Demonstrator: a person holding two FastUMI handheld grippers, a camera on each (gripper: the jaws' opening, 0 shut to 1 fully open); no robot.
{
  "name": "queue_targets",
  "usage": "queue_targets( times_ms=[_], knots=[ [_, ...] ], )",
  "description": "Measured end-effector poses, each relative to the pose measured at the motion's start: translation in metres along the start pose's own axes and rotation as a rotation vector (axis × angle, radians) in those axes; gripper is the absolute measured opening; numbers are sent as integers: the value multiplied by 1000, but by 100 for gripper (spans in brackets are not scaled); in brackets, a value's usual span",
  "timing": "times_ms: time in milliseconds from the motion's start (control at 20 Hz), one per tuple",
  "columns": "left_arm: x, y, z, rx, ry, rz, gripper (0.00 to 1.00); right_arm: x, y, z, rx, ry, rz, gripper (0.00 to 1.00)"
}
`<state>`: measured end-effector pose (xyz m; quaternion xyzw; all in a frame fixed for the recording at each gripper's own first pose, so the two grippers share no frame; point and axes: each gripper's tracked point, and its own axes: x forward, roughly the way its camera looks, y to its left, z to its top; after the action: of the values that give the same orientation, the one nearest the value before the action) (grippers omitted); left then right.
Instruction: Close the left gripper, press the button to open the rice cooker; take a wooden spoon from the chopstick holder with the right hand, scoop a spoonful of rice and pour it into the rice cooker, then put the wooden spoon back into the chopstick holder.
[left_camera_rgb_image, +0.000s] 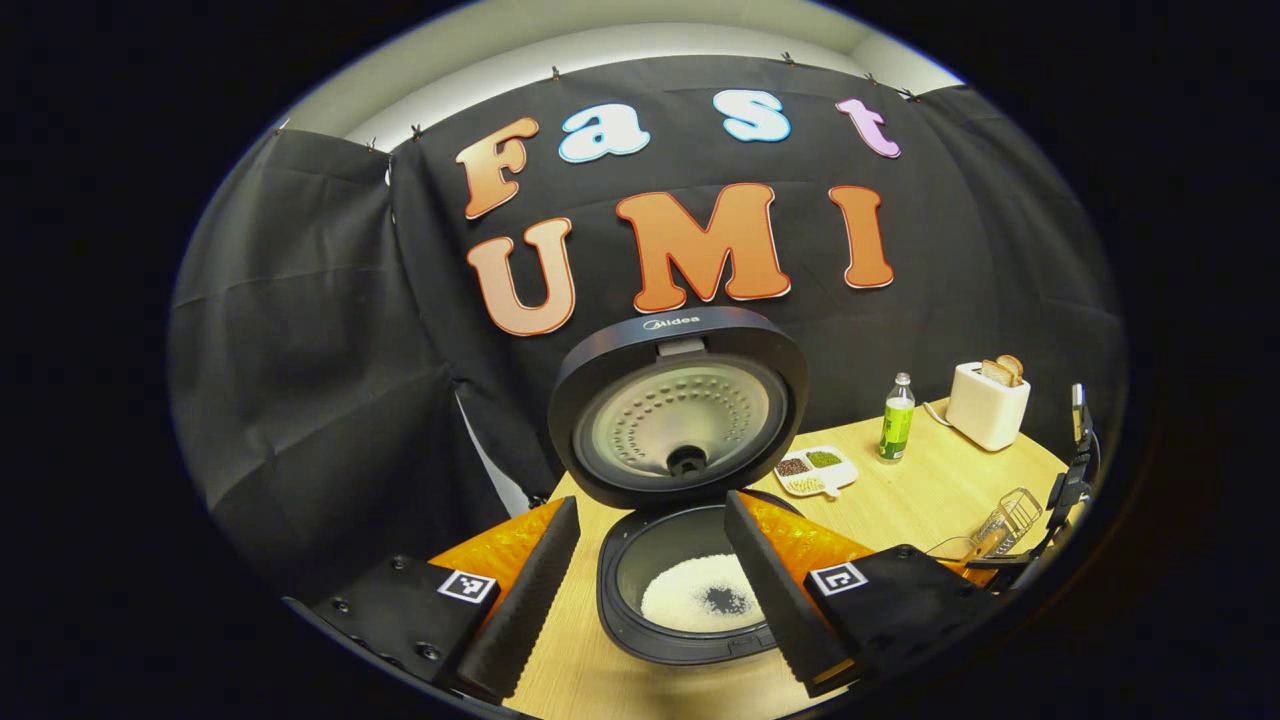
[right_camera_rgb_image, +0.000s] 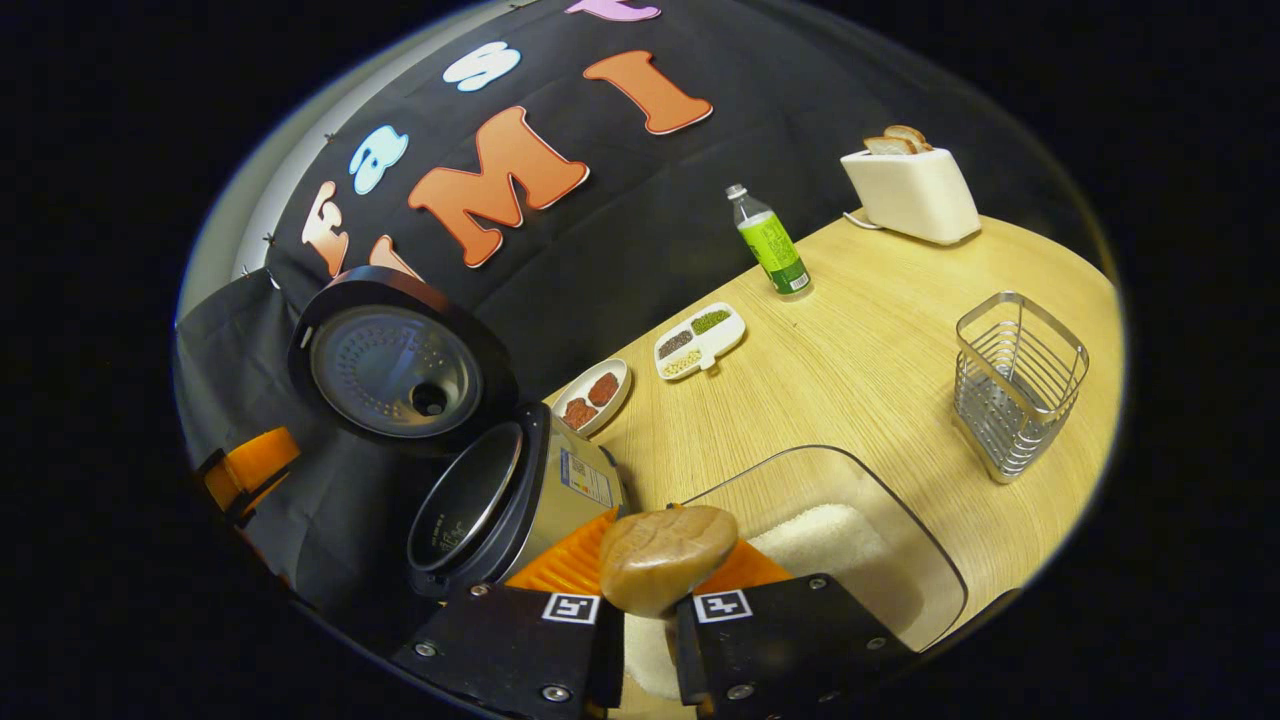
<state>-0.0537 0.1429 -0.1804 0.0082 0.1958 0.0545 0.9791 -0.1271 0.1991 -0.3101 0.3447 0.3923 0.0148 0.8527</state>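
The rice cooker (left_camera_rgb_image: 690, 620) stands open right in front of me, its lid (left_camera_rgb_image: 680, 400) tipped up. White rice with a dark patch lies in its pot. My left gripper (left_camera_rgb_image: 650, 590) is open, one finger on each side of the pot's front. My right gripper (right_camera_rgb_image: 650, 600) is shut on the wooden spoon (right_camera_rgb_image: 665, 555), whose bowl sticks out past the fingers over the clear rice container (right_camera_rgb_image: 850, 540). The rice cooker (right_camera_rgb_image: 500, 500) lies to its left. The wire chopstick holder (right_camera_rgb_image: 1015, 385) stands apart on the right, with nothing seen inside it.
On the wooden table (right_camera_rgb_image: 860, 350) stand a green bottle (right_camera_rgb_image: 770, 245), a white toaster (right_camera_rgb_image: 915, 195) with bread, a divided dish of beans (right_camera_rgb_image: 700, 340) and a small dish (right_camera_rgb_image: 592, 392) of red pieces. The black cloth wall runs close behind the cooker.
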Motion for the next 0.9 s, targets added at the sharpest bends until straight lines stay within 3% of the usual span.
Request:
queue_targets(
  times_ms=[50, 250, 400, 450, 500, 650, 700, 750, 900],
  knots=[
    [0, 2, 0, -2, 1, 6, 98, 0, 0, -1, 23, 7, 4, 20],
    [-1, 4, 0, 6, 1, 9, 100, 2, 7, -3, 135, 37, 60, 20],
    [-1, -1, 4, 15, -3, 2, 98, 5, 5, -3, 222, 64, 91, 21],
    [-2, -2, 4, 18, -3, 0, 89, 5, 6, -3, 265, 75, 112, 20],
    [-1, -4, 5, 22, -3, -3, 98, 5, 5, 0, 295, 71, 125, 21],
    [-1, -10, 6, 34, 0, -1, 98, 4, 2, 6, 344, 78, 147, 20],
    [-1, -12, 7, 34, 2, 0, 89, 4, 0, 9, 365, 83, 160, 20],
    [-1, -14, 6, 31, 9, 4, 98, 4, -5, 12, 390, 89, 167, 20],
    [1, -21, 10, 16, 11, 26, 98, 0, -26, 32, 461, 77, 162, 20]
  ],
)
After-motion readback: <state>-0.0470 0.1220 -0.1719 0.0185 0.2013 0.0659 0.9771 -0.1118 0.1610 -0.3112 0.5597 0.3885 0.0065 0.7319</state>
